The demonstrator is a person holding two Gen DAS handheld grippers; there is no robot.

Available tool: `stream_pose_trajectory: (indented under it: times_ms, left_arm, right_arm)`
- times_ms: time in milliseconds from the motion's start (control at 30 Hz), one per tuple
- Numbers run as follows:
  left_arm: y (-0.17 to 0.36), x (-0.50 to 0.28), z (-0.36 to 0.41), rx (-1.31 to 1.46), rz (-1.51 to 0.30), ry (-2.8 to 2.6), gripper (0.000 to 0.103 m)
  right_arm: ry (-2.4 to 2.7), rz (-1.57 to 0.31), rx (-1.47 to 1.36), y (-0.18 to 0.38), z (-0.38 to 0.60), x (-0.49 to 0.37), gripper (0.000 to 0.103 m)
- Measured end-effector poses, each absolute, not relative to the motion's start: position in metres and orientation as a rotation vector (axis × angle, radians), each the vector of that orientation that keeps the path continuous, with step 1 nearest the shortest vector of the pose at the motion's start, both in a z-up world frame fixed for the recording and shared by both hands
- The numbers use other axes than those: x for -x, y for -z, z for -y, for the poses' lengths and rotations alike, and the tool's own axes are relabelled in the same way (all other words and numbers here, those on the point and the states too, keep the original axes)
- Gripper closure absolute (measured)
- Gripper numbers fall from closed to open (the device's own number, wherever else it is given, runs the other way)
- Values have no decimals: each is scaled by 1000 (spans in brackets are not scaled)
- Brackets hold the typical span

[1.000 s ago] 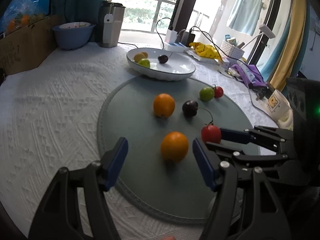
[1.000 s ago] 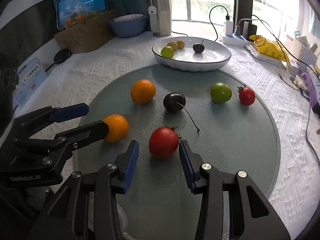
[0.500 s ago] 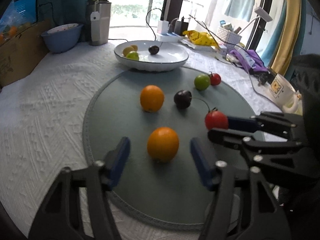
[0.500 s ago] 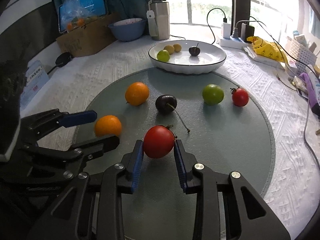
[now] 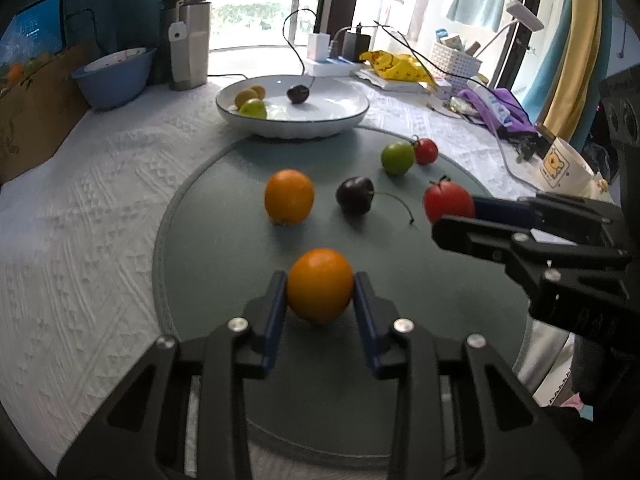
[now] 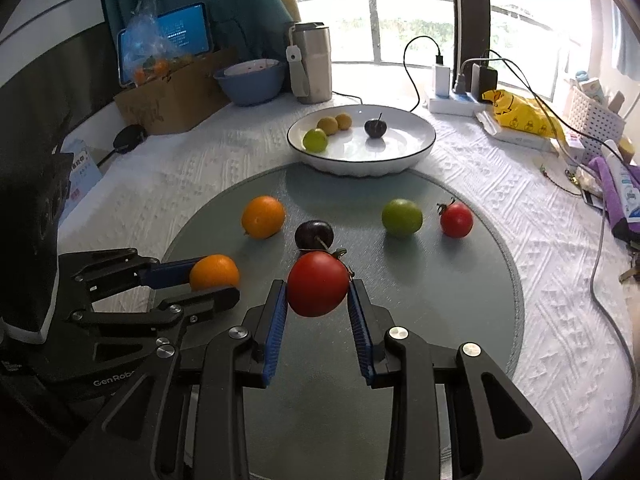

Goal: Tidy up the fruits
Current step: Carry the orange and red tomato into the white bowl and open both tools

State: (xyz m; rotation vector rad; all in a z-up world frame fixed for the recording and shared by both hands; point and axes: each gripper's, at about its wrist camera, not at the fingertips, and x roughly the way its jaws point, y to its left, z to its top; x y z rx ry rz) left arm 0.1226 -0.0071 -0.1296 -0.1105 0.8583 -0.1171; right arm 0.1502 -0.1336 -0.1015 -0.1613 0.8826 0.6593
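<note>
Second orange (image 5: pixel 289 197) and dark cherry (image 5: pixel 354 195) block the path to the plate (image 5: pixel 356 114).

"GenRobo…", white print, cut off by the frame of the right claw in front, stands on the black body of the left gripper (image 6: pixel 216 280), left of the right claw. Tablet (image 6: pixel 176 40) far back-left: lit text, too small to read. Card (image 6: pixel 82 168) far left: printed chars, illegible.

Round mat (image 6: pixel 460 320) lies on the surface (image 6: pixel 192 184). Dish (image 6: pixel 400 156) at mat's far edge, holding four small fruits. On mat: orange (image 6: pixel 263 217), cherry (image 6: pixel 314 234), lime (image 6: pixel 401 217), small tomato (image 6: pixel 456 219) toward right edge.
</note>
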Motion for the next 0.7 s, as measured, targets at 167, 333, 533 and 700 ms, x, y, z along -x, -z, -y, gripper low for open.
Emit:
stream_pose_trajectory:
  times_ms: [167,333,533,700]
  left_arm:
    - [119,-127,9,109,-837,118,69]
    - [109,-131,10,102,-817,119,69]
    - [99,-140,9,95,-797,117,69]
    - [94,-151,8,94,-789,120,69]
  right_arm:
    - [-662,-872,163,96,135,-155,70]
    - [-663,-858,163,89,136,-163,70]
    - [-659,-845,158,84,138,-174,70]
    - [-654,-841,156,81,138,-186,70]
